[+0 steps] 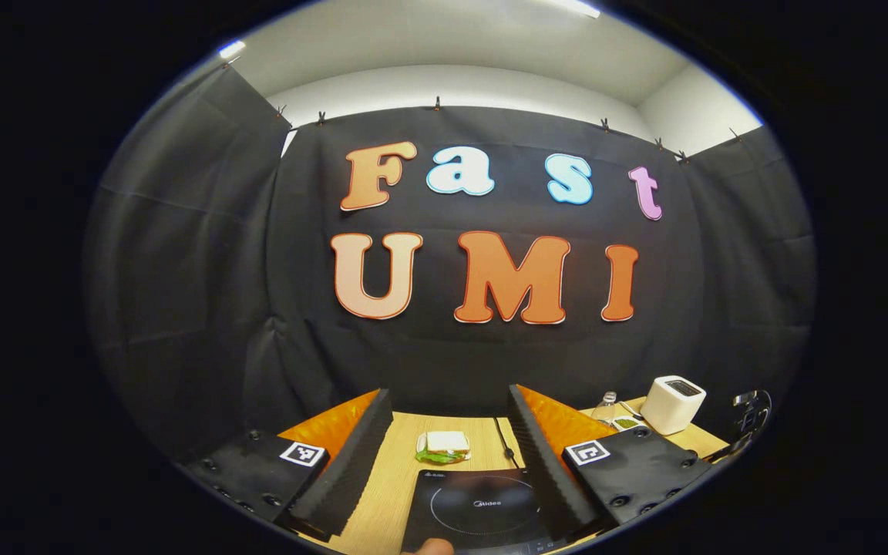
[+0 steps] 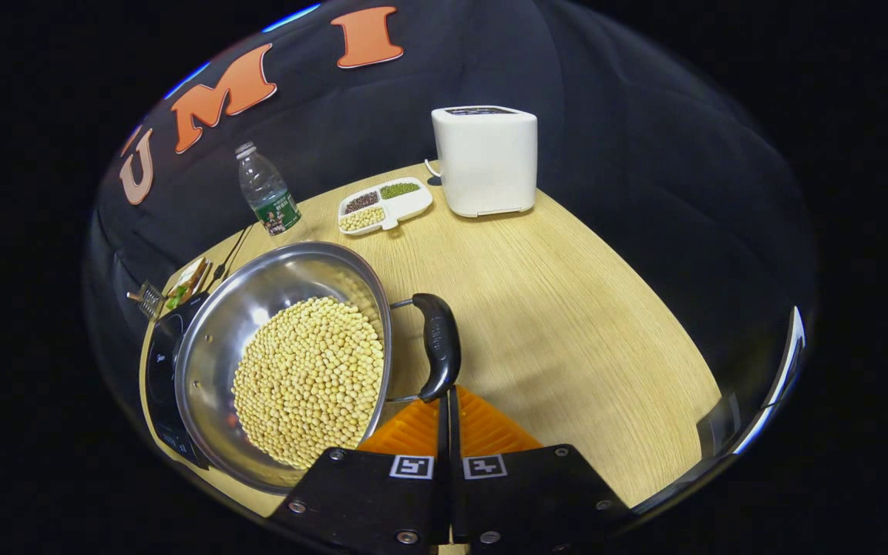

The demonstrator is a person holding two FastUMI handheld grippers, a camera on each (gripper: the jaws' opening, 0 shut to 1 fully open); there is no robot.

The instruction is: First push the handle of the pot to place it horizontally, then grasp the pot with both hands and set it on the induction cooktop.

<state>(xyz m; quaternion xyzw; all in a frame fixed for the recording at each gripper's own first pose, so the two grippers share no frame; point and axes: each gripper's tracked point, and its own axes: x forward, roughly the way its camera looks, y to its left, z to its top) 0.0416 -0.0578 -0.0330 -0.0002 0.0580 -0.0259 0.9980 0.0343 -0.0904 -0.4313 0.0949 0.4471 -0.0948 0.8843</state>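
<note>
Here, in falling size: light wood-grain desk [image 2: 567, 308]; round stainless-steel pot [image 2: 205, 347] of yellow soybeans, near left in the right gripper view, partly over the flat black induction cooktop [image 1: 482, 509]; white boxy appliance [image 2: 485, 160], far; black curved pot handle [image 2: 439, 356], on the pot's right side; clear plastic bottle [image 2: 267, 193]; white divided bean tray [image 2: 385, 204]. Right gripper [image 2: 448, 408]: jaws closed together, empty, tips at the handle's near end. Left gripper [image 1: 450, 439]: jaws wide apart, empty, cooktop between them. Risk, judged: a hard push could swing the laden pot and spill beans.
</note>
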